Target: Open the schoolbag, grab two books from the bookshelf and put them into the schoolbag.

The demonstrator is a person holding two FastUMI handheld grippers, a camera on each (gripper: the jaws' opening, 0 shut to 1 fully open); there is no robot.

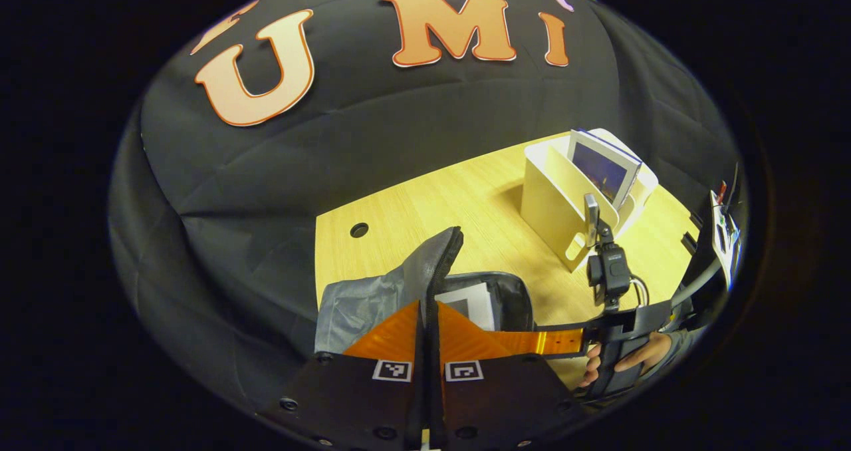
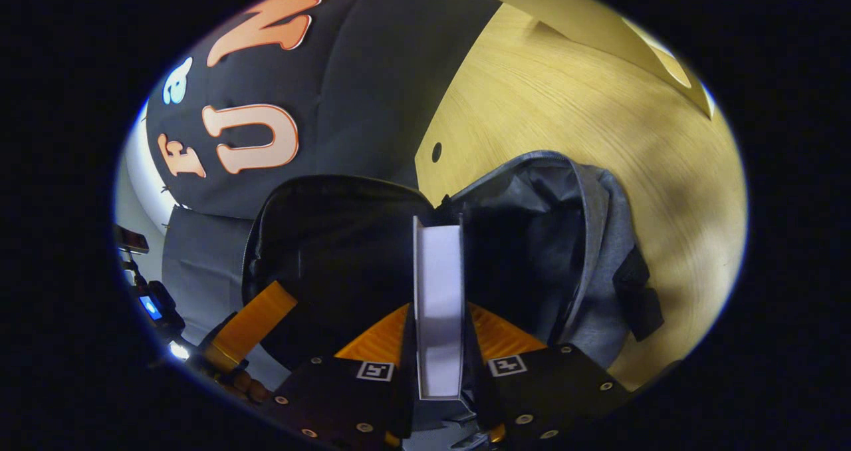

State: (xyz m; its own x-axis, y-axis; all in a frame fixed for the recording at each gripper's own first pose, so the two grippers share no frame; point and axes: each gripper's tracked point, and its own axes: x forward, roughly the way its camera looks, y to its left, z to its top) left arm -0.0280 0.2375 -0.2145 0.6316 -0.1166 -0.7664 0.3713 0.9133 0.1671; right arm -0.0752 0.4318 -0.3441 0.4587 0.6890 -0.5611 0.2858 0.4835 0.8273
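Lighting even on my surface (image 1: 425,205), from overhead; soft shadow beside the bookshelf (image 1: 555,205). Schoolbag (image 2: 346,251) interior reads very dark. Strong fisheye bending at edges. Focus sharp; no glare noted.

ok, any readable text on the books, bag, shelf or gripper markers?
None readable.
shelved book in bookshelf: cover print too small.
held book in right gripper jaws: edge-on, no text.
schoolbag: no text seen.
gripper markers: coded squares, no words.

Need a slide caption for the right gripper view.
Right gripper shut on a white-paged book, poised at the open grey fabric schoolbag on the light wooden table.
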